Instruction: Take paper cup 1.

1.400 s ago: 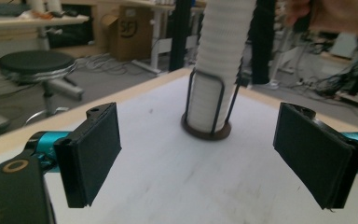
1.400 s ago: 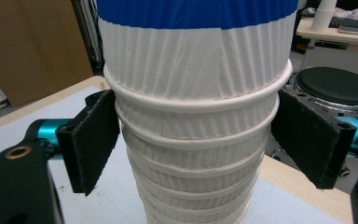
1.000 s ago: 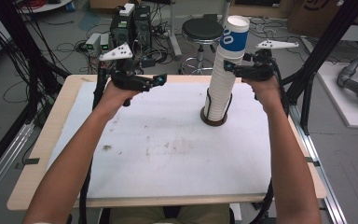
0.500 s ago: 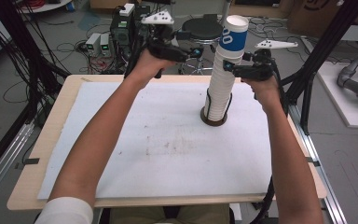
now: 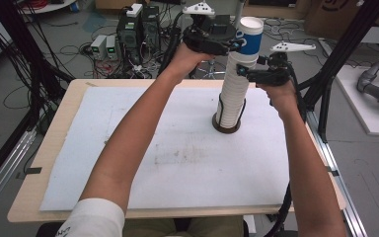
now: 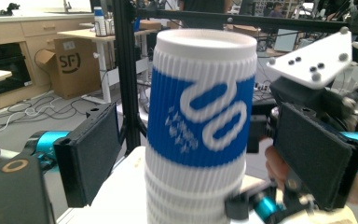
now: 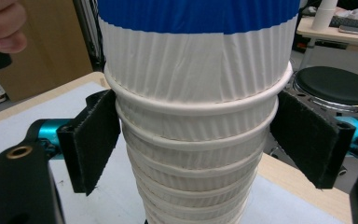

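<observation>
A tall stack of white ribbed paper cups (image 5: 231,96) stands on a dark round base (image 5: 226,129) at the back right of the white mat (image 5: 177,153). The top cup (image 5: 250,33) carries a blue band with a white logo (image 6: 205,116). My left gripper (image 5: 240,43) reaches in from the left at the top cup's height. Its jaws stand open on either side of that cup (image 6: 203,154), with a gap at each pad. Lower down, my right gripper (image 5: 240,70) comes from the right. It is shut on the stack (image 7: 198,140) just under the top cup, with both pads against the cup rims.
Black frame posts (image 5: 338,59) rise at the table's right and left sides. Computers and cables (image 5: 138,29) sit on the floor behind the table, beside a black stool (image 7: 340,86). The wooden table edge (image 5: 79,94) runs around the mat.
My left hand has swung up and to the right, from the table's back left to the top cup, and its jaws now straddle it. The right gripper and the stack have not moved.
</observation>
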`<state>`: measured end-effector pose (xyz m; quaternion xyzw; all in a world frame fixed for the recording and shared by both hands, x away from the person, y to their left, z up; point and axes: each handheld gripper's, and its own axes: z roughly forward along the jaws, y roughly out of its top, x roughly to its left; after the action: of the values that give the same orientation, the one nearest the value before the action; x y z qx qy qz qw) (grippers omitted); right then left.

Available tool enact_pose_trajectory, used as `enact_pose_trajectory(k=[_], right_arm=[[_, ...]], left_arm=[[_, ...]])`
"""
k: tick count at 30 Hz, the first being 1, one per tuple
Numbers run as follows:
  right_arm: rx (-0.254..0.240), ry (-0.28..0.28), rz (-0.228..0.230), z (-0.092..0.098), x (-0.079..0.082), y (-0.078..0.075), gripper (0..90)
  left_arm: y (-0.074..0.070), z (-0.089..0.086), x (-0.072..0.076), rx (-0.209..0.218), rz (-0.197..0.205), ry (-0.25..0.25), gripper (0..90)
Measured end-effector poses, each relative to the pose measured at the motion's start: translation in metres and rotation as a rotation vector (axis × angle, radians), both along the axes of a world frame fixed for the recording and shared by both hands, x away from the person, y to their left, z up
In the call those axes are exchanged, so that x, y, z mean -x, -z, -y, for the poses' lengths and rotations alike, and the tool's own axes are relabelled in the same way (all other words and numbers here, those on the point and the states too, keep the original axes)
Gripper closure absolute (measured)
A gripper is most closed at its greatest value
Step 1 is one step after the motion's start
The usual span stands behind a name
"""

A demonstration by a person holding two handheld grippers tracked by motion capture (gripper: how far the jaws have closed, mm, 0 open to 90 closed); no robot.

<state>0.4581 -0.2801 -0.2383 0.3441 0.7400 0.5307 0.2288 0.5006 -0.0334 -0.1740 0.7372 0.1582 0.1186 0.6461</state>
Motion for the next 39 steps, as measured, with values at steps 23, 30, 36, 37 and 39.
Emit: enact_pose_trajectory(k=[23,30,36,37,39], right_arm=[[0.010,-0.001,-0.007,0.002,0.004,-0.002,17.0],[0.016,-0.005,-0.004,0.002,0.004,-0.002,17.1],[0.015,-0.004,-0.001,0.001,0.004,-0.002,17.1],[0.016,-0.005,0.000,0.001,0.004,-0.002,17.1],[0.017,-0.002,-0.001,0.000,0.003,-0.002,17.0]], left_arm=[[-0.006,0.041,-0.005,-0.067,-0.007,-0.012,24.4],[-0.024,0.037,0.000,0.028,0.012,-0.024,25.7],[-0.046,0.029,0.007,0.096,0.037,-0.029,25.6],[-0.049,0.027,0.008,0.104,0.044,-0.031,25.6],[-0.053,0.022,0.010,0.131,0.046,-0.033,25.6]])
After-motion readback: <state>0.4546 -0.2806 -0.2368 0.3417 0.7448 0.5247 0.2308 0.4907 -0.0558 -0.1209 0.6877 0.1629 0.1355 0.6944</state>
